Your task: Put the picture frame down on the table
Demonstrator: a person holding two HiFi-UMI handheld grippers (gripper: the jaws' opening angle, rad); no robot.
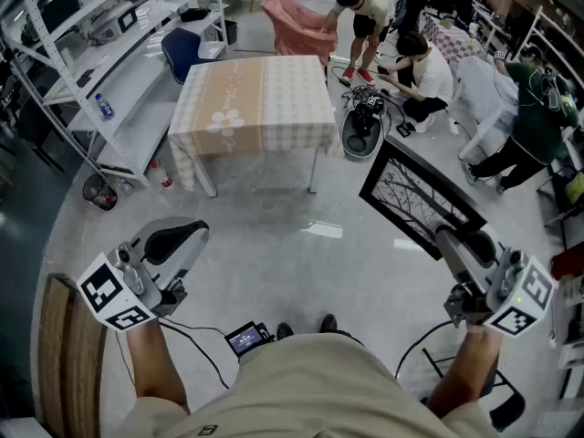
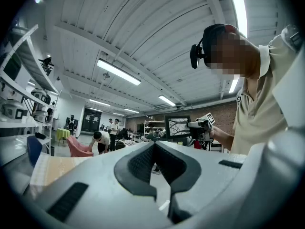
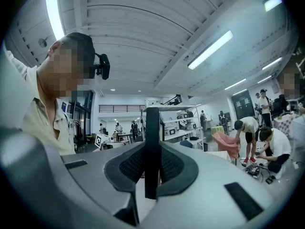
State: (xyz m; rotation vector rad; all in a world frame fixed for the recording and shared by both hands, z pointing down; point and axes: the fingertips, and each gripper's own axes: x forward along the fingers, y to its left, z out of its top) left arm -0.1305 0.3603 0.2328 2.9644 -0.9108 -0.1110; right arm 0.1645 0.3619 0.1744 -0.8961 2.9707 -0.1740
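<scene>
My right gripper (image 1: 449, 240) is shut on the lower corner of a black picture frame (image 1: 415, 192) with a branch print, held in the air over the floor. In the right gripper view the frame (image 3: 151, 128) stands edge-on, clamped between the pads. My left gripper (image 1: 185, 234) is held level at the left with its pads met at the tips and nothing between them (image 2: 155, 146). From the left gripper view I see the frame (image 2: 177, 127) and the right gripper (image 2: 202, 124) across from it. The table (image 1: 255, 99), under a beige checked cloth, stands a few steps ahead.
White shelving (image 1: 109, 71) runs along the left, with a bin (image 1: 99, 192) at its foot. A floor machine (image 1: 362, 128) with cables sits right of the table. Several people (image 1: 420, 71) work at the back right. A wooden bench (image 1: 64, 354) is at my lower left.
</scene>
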